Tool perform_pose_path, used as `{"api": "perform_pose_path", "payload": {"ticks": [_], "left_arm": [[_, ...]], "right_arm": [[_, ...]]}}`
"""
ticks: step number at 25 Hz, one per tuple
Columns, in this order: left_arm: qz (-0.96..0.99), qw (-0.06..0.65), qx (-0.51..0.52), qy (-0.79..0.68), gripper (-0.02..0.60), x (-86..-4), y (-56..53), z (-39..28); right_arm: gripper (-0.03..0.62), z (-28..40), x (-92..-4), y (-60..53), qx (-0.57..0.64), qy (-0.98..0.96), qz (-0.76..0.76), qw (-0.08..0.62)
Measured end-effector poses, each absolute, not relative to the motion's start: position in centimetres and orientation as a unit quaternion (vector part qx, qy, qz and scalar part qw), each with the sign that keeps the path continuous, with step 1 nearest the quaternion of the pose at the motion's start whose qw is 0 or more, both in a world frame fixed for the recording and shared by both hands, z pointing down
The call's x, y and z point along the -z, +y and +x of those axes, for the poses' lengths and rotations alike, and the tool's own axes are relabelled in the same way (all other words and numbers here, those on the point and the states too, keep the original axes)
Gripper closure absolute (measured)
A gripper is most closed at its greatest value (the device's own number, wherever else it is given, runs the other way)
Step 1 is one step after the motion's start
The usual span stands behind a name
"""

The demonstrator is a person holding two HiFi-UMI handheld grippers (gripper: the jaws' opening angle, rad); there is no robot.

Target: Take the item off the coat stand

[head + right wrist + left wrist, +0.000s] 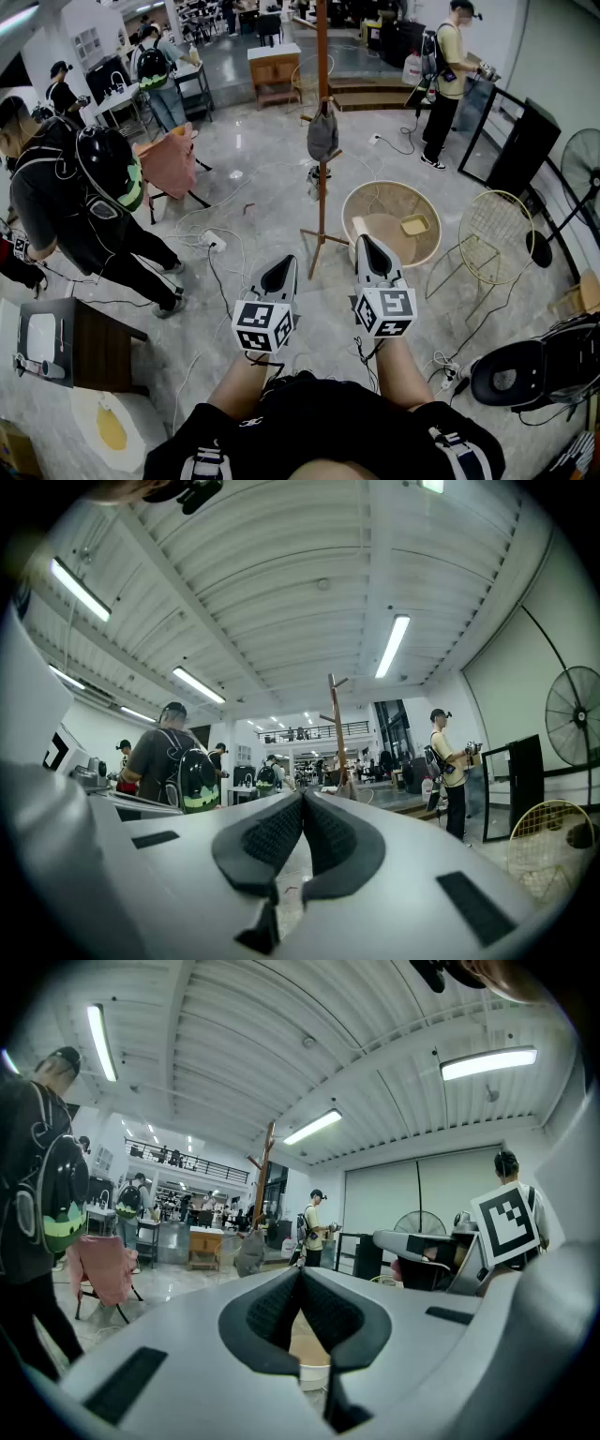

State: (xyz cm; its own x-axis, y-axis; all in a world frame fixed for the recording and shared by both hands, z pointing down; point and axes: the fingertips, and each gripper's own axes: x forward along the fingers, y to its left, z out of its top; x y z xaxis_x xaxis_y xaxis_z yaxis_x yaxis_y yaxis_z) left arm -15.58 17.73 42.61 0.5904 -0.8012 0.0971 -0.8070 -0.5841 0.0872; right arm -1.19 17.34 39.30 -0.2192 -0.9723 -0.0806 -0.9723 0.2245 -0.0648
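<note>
A wooden coat stand [322,131] rises from the stone floor ahead of me, and a grey bag [322,134] hangs from one of its pegs. In the left gripper view the stand [265,1177] is far off, with the grey bag [250,1252] on it. The stand [337,726] is also distant in the right gripper view. My left gripper [281,272] and right gripper [369,246] are held side by side well short of the stand, both shut with nothing between the jaws.
A round wicker basket chair [392,223] and a yellow wire chair [492,239] stand right of the stand. A person with a backpack [80,187] is at left by a pink-draped chair [169,164]. Cables and a power strip [214,242] lie on the floor.
</note>
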Motion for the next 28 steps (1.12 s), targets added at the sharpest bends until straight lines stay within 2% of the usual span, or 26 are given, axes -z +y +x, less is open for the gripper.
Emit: {"api": "perform_pose_path", "payload": {"ticks": [9, 28], "left_arm": [[0.893, 0.064, -0.023, -0.446, 0.566, -43.4, 15.2, -15.6], [0.911, 0.067, -0.023, -0.405, 0.566, -43.8, 2.6, -17.2]], "right_arm": [[0.579, -0.7, -40.0, 15.3, 0.003, 0.768, -0.637, 0.064], [0.579, -2.4, -40.2, 4.3, 0.008, 0.744, -0.665, 0.067]]}}
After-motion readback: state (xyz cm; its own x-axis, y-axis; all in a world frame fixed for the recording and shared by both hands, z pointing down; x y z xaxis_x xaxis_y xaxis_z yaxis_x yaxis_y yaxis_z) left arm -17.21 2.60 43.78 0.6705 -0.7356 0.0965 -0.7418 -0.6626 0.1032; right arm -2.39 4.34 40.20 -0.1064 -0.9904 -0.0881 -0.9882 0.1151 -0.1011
